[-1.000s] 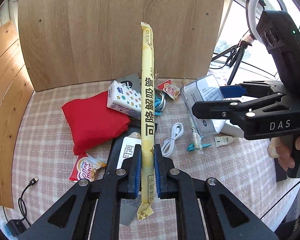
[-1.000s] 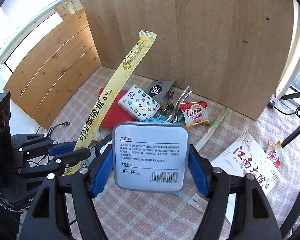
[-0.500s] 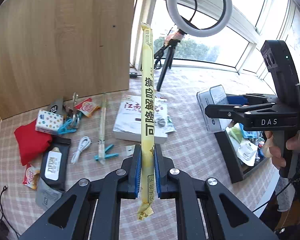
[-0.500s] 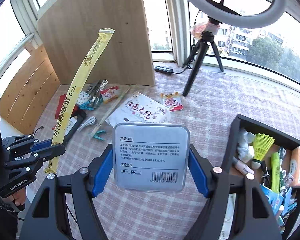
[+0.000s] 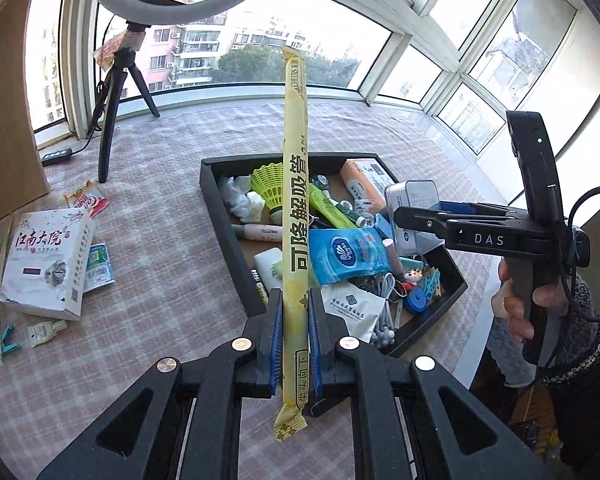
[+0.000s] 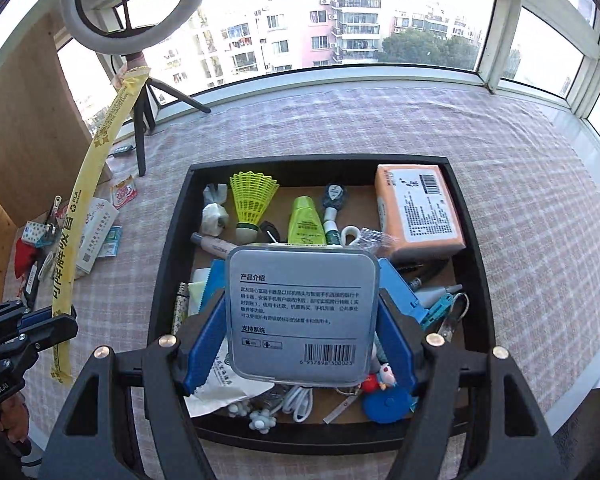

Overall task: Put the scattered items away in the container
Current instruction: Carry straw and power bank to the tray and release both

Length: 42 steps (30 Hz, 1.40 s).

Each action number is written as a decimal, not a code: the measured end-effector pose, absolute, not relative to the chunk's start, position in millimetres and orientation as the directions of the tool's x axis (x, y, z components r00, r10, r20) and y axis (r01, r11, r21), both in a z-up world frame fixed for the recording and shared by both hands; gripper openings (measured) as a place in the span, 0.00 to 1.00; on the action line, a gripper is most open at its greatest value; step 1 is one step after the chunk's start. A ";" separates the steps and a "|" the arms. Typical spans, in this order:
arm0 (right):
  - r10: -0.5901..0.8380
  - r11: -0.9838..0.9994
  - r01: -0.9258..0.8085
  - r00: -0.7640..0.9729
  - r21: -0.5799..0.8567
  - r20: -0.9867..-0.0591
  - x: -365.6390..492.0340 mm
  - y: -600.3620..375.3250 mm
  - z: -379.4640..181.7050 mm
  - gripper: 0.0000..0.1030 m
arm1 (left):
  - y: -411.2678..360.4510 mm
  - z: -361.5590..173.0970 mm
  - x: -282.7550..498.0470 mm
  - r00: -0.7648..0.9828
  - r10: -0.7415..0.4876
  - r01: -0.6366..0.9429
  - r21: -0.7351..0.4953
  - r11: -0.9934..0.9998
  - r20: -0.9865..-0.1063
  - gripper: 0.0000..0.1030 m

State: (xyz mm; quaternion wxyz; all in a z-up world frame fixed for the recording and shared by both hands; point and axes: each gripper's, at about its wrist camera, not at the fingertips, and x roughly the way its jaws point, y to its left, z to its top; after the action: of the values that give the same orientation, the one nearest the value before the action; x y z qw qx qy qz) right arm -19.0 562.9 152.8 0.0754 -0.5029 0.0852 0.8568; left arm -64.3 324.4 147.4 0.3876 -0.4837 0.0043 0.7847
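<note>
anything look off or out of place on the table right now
Nothing damaged or spilled. Several items still lie loose on the checked cloth left of the black tray: a white box, a sachet and a small clip. The tray itself is heaped.

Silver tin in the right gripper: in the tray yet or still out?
Out. The silver tin is clamped in the right gripper, held above the black tray, not resting among its contents.

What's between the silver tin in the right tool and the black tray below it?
Nothing visible. The right tool holds the flat silver tin over the black rectangular tray, whose top is open. The tray is crowded, though: the tin would land on items such as the white paper pouch, not bare floor.
</note>
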 end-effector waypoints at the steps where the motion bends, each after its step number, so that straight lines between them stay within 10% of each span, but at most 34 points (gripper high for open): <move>1: 0.062 -0.969 -0.239 -0.475 0.060 -0.878 -14.6 575.4 150.9 0.67 | 335.9 146.9 -62.0 -0.214 0.612 -0.622 -0.377 -0.687 -0.761 0.10; 10: 0.139 -0.939 -0.344 -0.412 0.012 -0.901 12.9 639.8 127.4 0.68 | 406.9 141.9 -48.0 -0.161 0.615 -0.682 -0.363 -0.635 -0.772 0.12; 11: 0.145 -0.939 -0.343 -0.407 0.004 -0.902 13.0 641.1 125.9 0.68 | 413.8 140.7 -48.0 -0.169 0.608 -0.691 -0.347 -0.634 -0.776 0.33; 12: 0.157 -0.936 -0.351 -0.410 -0.003 -0.898 13.8 642.3 126.3 0.68 | 420.6 138.8 -48.8 -0.187 0.577 -0.697 -0.306 -0.648 -0.795 0.76; 13: 0.162 -0.933 -0.359 -0.425 0.002 -0.890 14.6 643.2 128.5 0.68 | 424.8 137.0 -49.3 -0.218 0.545 -0.695 -0.263 -0.669 -0.810 0.88; 20: 0.122 -0.929 -0.363 -0.490 0.074 -0.863 10.5 641.3 145.1 0.72 | 406.1 136.8 -54.8 -0.282 0.514 -0.681 -0.208 -0.702 -0.810 0.72; 42: -0.183 -0.983 0.084 -0.510 0.163 -0.840 -75.9 438.3 160.0 0.72 | 196.3 132.3 -82.5 -0.497 0.314 -0.406 -0.104 -0.908 -0.809 0.70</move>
State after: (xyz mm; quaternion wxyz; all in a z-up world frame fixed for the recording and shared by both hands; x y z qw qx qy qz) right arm -75.9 438.3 160.0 -0.0771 -0.4888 0.0507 0.8675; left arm -82.5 196.3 132.3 0.2083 -0.4564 0.0501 0.8636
